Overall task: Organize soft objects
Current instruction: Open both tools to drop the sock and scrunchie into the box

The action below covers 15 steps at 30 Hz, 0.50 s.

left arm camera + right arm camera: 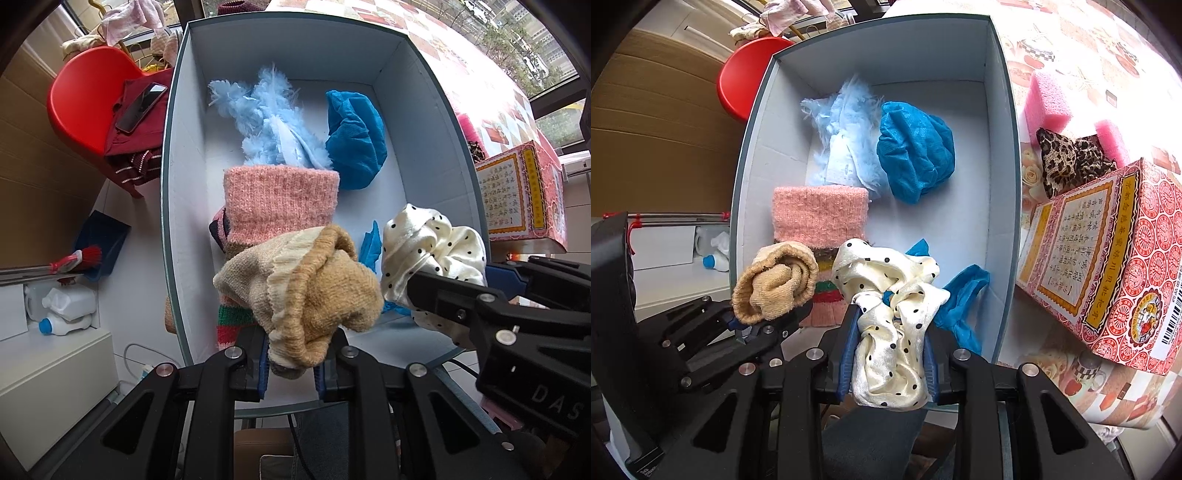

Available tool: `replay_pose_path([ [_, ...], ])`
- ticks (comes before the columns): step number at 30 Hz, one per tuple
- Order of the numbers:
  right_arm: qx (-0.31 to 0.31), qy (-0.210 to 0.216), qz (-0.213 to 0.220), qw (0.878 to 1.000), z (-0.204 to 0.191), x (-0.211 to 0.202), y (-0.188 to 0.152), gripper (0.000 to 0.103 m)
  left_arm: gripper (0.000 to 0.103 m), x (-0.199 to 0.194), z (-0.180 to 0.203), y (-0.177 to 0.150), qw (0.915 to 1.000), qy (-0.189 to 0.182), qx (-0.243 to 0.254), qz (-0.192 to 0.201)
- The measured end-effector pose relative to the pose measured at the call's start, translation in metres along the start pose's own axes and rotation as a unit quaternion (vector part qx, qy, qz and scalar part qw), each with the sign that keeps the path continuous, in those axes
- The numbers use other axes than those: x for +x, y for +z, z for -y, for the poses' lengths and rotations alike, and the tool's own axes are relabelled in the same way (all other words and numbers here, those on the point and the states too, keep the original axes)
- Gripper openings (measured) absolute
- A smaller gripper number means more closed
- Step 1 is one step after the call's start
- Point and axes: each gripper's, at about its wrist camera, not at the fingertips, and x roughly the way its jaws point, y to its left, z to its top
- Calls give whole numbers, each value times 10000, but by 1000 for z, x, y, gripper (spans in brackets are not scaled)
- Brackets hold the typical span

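Observation:
My left gripper (pixel 291 363) is shut on a rolled tan sock (pixel 306 291) and holds it over the near end of the open white box (pixel 173 155). My right gripper (pixel 890 354) is shut on a cream polka-dot scrunchie (pixel 894 317), also over the box's near end; the scrunchie also shows in the left wrist view (pixel 432 243). Inside the box lie a pink knit sock (pixel 280 199), a light blue fluffy piece (pixel 269 118), a blue crumpled cover (pixel 354 140) and a second blue piece (pixel 964 299).
On the patterned table right of the box stand a red printed carton (pixel 1108 266), pink foam blocks (pixel 1047 99) and a leopard scrunchie (pixel 1067 158). Left of the box is a red chair (pixel 81 96) with clothes and a phone (pixel 142 107).

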Motion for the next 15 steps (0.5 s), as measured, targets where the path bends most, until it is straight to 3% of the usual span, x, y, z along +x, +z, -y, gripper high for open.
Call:
replay_pose_path([
  [3, 0, -1, 24, 10000, 0, -2, 0, 32, 29, 0, 0, 0, 10000, 1, 0, -18],
  [7, 8, -5, 40, 10000, 1, -4, -1, 33, 63, -2, 0, 0, 10000, -19, 11, 8],
  [9, -7, -32, 62, 10000, 1, -6, -1, 44, 74, -4, 1, -1, 10000, -45, 53, 35],
  [10, -37, -55, 97, 9999, 0, -8, -1, 59, 81, -4, 3, -1, 9999, -62, 79, 41],
  [11, -73, -69, 137, 9999, -2, -10, -1, 64, 84, -5, 3, -1, 9999, -78, 101, 59],
  [13, -169, -87, 212, 9996, -5, -14, -1, 64, 93, -5, 6, -1, 9999, -71, 137, 39],
  [15, -256, -112, 253, 9993, -9, -17, 0, 73, 103, -3, 6, 0, 9999, -44, 102, -3],
])
